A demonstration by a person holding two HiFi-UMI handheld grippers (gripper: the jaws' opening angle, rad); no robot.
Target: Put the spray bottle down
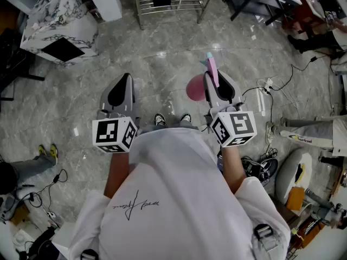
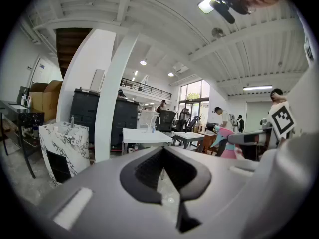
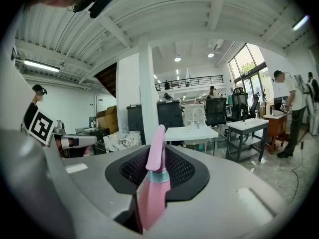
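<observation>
My right gripper (image 1: 216, 83) is shut on a pink spray bottle (image 1: 213, 71). The bottle's round pink body (image 1: 194, 89) hangs below the jaws and its teal-collared head sticks forward. In the right gripper view the spray bottle (image 3: 153, 183) stands upright between the black pads, its nozzle pointing away from the camera. Beside it at the same height, my left gripper (image 1: 121, 89) is shut with nothing in it. In the left gripper view only a thin slit remains between the left gripper's (image 2: 167, 178) pads. Both grippers are held out over the grey stone floor (image 1: 162, 64), well above it.
A marble-patterned box (image 1: 59, 23) stands on the floor at the far left and a metal rack (image 1: 168, 1) straight ahead. Cables and a power strip (image 1: 265, 88) lie to the right. White tables (image 3: 192, 132) and a white pillar (image 2: 112, 93) stand ahead, with several people beyond.
</observation>
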